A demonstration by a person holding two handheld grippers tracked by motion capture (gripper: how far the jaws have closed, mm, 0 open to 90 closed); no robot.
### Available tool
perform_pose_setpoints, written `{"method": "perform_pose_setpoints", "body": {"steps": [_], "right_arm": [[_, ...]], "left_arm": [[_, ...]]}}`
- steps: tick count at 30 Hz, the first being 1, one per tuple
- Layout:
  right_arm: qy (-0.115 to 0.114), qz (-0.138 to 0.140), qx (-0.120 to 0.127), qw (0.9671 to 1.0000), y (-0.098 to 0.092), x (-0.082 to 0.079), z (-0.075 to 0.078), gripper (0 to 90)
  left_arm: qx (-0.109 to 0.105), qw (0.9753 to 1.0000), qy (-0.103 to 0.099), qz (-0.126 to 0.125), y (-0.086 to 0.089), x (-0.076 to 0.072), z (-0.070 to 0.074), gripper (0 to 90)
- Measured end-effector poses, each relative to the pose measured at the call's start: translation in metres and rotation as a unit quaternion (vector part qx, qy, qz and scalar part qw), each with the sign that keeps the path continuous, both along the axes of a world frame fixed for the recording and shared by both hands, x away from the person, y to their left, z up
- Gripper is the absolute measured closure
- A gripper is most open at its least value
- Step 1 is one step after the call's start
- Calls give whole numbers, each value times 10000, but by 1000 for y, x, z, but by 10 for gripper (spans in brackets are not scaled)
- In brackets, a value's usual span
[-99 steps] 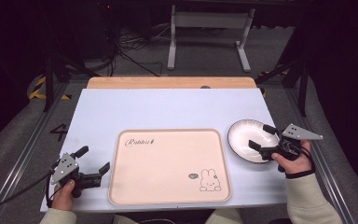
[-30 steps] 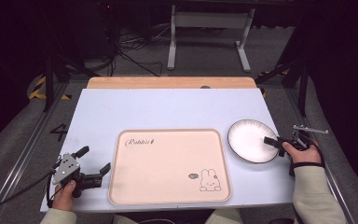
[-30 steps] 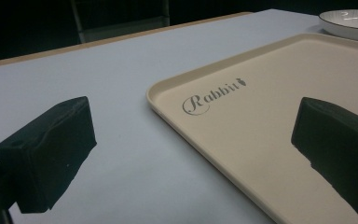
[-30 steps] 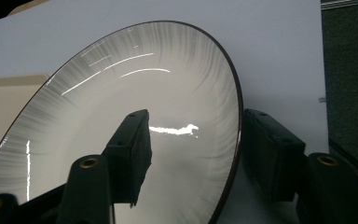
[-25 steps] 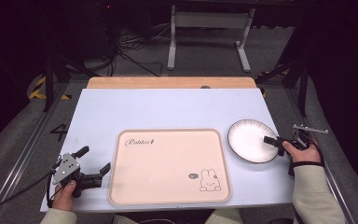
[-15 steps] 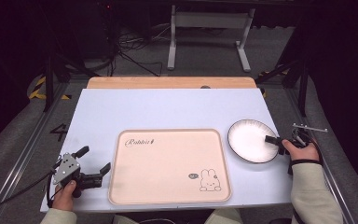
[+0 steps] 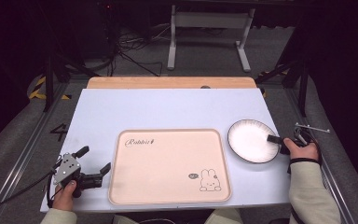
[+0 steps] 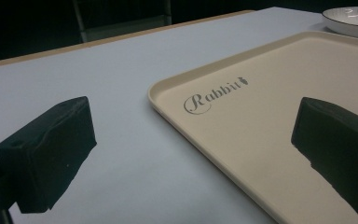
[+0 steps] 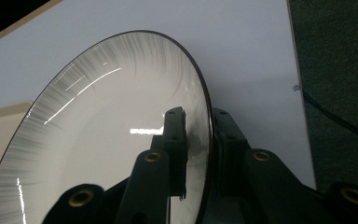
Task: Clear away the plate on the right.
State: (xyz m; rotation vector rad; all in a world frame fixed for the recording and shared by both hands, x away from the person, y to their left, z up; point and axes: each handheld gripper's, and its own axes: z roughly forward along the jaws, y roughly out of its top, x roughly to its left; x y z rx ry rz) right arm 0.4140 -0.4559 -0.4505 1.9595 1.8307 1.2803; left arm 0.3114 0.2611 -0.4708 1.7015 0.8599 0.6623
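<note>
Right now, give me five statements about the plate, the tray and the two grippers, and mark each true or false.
1. The right gripper has its fingers either side of the plate rim. True.
2. The plate sits on the tray. False: it lies on the table, right of the tray and apart from it.
3. The left gripper is shut on the tray edge. False: its fingers are spread wide, gripping nothing.
4. The tray carries a rabbit drawing and the word Rabbit. True.
5. The plate holds food. False: it is bare.
</note>
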Motion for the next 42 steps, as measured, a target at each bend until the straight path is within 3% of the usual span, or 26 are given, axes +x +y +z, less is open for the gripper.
{"method": "perform_pose_setpoints", "body": {"steps": [6, 17, 27, 42], "right_arm": [[-181, -51, 207, 9996, -2, -5, 5, 833], [-438, -244, 138, 9986, 7, -9, 17, 851], [-662, -280, -71, 9974, 11, -14, 30, 846], [-904, -178, 156, 9956, 15, -24, 53, 844]], "left_arm": [[27, 10000, -6, -16, 0, 0, 0, 2], [4, 10000, -15, -3, 0, 0, 0, 2], [5, 10000, -19, -10, 0, 0, 0, 2], [6, 10000, -17, -10, 0, 0, 0, 2]]}}
